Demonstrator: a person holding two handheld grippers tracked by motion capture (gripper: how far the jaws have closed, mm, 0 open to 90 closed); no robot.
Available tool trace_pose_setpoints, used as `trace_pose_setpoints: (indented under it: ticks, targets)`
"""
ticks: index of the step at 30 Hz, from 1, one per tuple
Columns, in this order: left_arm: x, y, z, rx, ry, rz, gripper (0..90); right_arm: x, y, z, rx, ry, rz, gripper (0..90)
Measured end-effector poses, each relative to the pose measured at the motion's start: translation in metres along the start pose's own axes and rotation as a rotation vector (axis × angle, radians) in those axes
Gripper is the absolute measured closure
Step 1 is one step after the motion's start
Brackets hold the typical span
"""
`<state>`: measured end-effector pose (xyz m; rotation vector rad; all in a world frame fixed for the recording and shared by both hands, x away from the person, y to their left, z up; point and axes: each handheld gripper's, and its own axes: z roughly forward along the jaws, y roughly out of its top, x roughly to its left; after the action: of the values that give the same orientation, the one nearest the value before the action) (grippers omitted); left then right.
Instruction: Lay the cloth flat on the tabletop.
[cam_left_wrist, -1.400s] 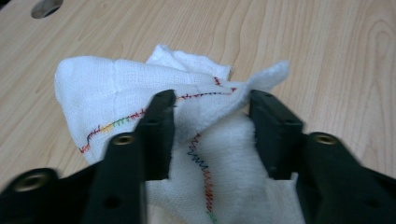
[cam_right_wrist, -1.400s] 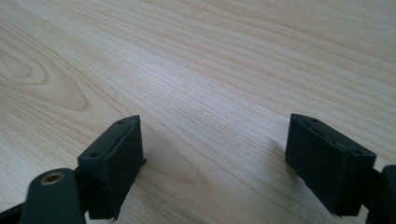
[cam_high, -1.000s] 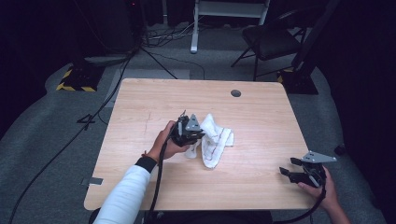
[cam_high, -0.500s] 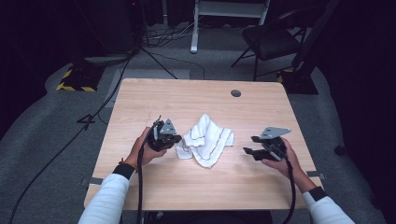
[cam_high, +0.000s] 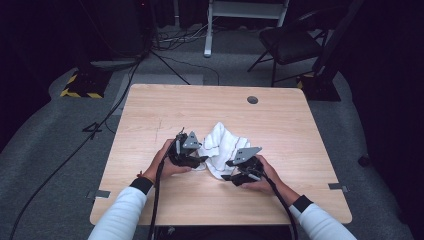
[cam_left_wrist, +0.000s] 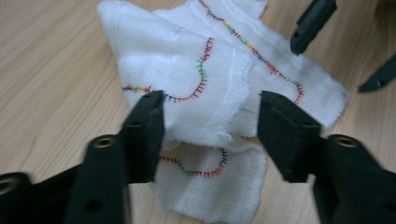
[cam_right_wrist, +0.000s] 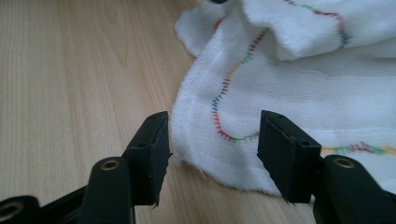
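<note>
I see a white cloth (cam_high: 220, 149) lying in a crumpled heap on the wooden table (cam_high: 150, 115). It sits near the middle of the table, on the side closer to me, and I use it as my mark for everything else. The cloth has a wavy line of stitching in many colours along its edge.

My left gripper (cam_high: 192, 156) is at the left edge of the cloth. In the left gripper view its jaws stand wide apart, one on each side of a raised fold of the cloth (cam_left_wrist: 205, 93). The fold sits in the gap between them. They are not squeezing it. I cannot tell if the jaws touch the cloth.

My right gripper (cam_high: 235, 172) is at the edge of the cloth nearest to me, on its right. In the right gripper view its jaws are also wide apart. The thin edge of the cloth (cam_right_wrist: 289, 88) lies flat on the table between them, and nothing is pinched.

Both grippers are close to each other, with only the near corner of the cloth between them. A small round hole (cam_high: 252, 99) in the table is well beyond the cloth, toward the far edge.
</note>
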<state>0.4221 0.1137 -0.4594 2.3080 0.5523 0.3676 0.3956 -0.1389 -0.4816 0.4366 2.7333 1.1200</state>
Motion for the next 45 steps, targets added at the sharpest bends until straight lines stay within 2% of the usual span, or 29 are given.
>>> trace_pose_setpoints:
  ticks: [2, 4, 6, 7, 8, 9, 10, 13, 15, 16, 17, 18, 19, 20, 21, 23, 27, 28, 29, 30, 32, 34, 39, 40, 41, 42, 43, 44, 45]
  targets:
    - [0.005, -0.003, 0.001, 0.013, 0.013, -0.006, 67.4, 0.002, 0.0, 0.005, 0.004, 0.017, -0.006, 44.9]
    - [0.009, -0.006, 0.0, 0.012, 0.037, -0.01, 81.3, 0.003, 0.0, 0.01, 0.021, 0.016, -0.007, 49.7]
    - [0.014, -0.009, -0.001, 0.008, 0.035, -0.022, 87.7, 0.004, -0.001, 0.012, 0.037, -0.006, -0.011, 56.1]
    - [0.017, -0.011, -0.002, 0.015, 0.052, -0.013, 89.8, 0.003, -0.001, 0.011, 0.037, -0.024, -0.015, 66.9]
    - [0.017, -0.011, -0.002, 0.015, 0.052, -0.013, 89.9, 0.003, -0.001, 0.011, 0.037, -0.024, -0.015, 66.9]
    - [0.019, -0.012, -0.003, 0.011, 0.044, -0.019, 89.9, 0.001, -0.003, 0.009, 0.04, -0.05, -0.017, 75.6]
    - [0.02, -0.013, -0.004, 0.008, 0.042, -0.023, 89.9, 0.001, -0.003, 0.009, 0.04, -0.05, -0.017, 75.6]
    - [0.02, -0.013, -0.006, 0.013, 0.048, -0.008, 90.0, -0.003, -0.006, 0.004, 0.04, -0.069, -0.019, 83.8]
    - [0.018, -0.012, -0.009, -0.007, 0.036, -0.006, 87.1, -0.005, -0.007, -0.003, 0.028, -0.088, -0.012, 85.6]
    - [0.016, -0.01, -0.011, -0.016, 0.014, -0.003, 76.0, -0.007, -0.008, -0.007, 0.017, -0.093, -0.011, 86.2]
    - [0.012, -0.009, -0.013, -0.03, -0.005, 0.014, 70.3, -0.009, -0.008, -0.013, 0.005, -0.099, -0.008, 86.7]
    - [0.003, -0.003, -0.013, -0.047, -0.005, 0.034, 55.6, -0.011, -0.009, -0.025, -0.018, -0.113, 0.0, 87.4]
    - [0.003, -0.003, -0.013, -0.047, -0.005, 0.034, 45.1, -0.011, -0.009, -0.025, -0.018, -0.113, 0.0, 87.4]
    - [0.0, 0.0, -0.012, -0.049, -0.008, 0.035, 45.1, -0.012, -0.009, -0.031, -0.029, -0.121, -0.001, 87.5]
    - [-0.003, 0.002, -0.01, -0.049, -0.008, 0.043, 40.9, -0.014, -0.009, -0.037, -0.043, -0.126, 0.004, 87.7]
    - [-0.005, 0.005, -0.003, -0.032, 0.01, 0.058, 38.5, -0.016, -0.01, -0.051, -0.071, -0.138, 0.012, 87.9]
    - [-0.002, 0.007, 0.012, 0.028, 0.013, 0.069, 41.8, -0.018, -0.013, -0.061, -0.08, -0.157, 0.015, 87.9]
    - [-0.001, 0.007, 0.015, 0.032, -0.001, 0.076, 48.2, -0.019, -0.014, -0.064, -0.085, -0.158, 0.02, 88.0]
    - [0.0, 0.007, 0.016, 0.034, -0.003, 0.083, 68.2, -0.021, -0.017, -0.07, -0.091, -0.167, 0.028, 88.1]
    - [0.002, 0.008, 0.015, 0.024, -0.006, 0.085, 68.2, -0.021, -0.017, -0.07, -0.091, -0.167, 0.028, 88.1]
    - [0.004, 0.01, 0.013, 0.005, -0.011, 0.08, 81.0, -0.023, -0.02, -0.076, -0.094, -0.185, 0.032, 90.0]
    - [0.006, 0.012, 0.01, 0.0, 0.01, 0.094, 82.0, -0.024, -0.021, -0.078, -0.097, -0.196, 0.033, 90.0]
    - [0.011, 0.013, -0.008, -0.078, -0.033, 0.058, 81.8, -0.028, -0.022, -0.095, -0.143, -0.224, 0.055, 90.0]
    - [0.012, 0.012, -0.01, -0.088, -0.044, 0.047, 81.8, -0.029, -0.023, -0.098, -0.153, -0.224, 0.059, 90.0]
    - [0.012, 0.012, -0.01, -0.077, -0.043, 0.048, 82.0, -0.029, -0.023, -0.098, -0.159, -0.22, 0.06, 90.0]
    - [0.011, 0.011, -0.008, -0.061, -0.036, 0.06, 82.2, -0.029, -0.022, -0.098, -0.165, -0.222, 0.055, 86.2]
    - [0.011, 0.009, -0.003, -0.045, -0.05, 0.052, 82.3, -0.027, -0.021, -0.093, -0.169, -0.183, 0.054, 76.0]
    - [0.011, 0.009, -0.003, -0.045, -0.05, 0.052, 82.4, -0.027, -0.021, -0.093, -0.169, -0.183, 0.054, 76.0]
    - [0.01, 0.009, -0.001, -0.036, -0.047, 0.049, 82.4, -0.025, -0.02, -0.089, -0.163, -0.177, 0.049, 71.5]
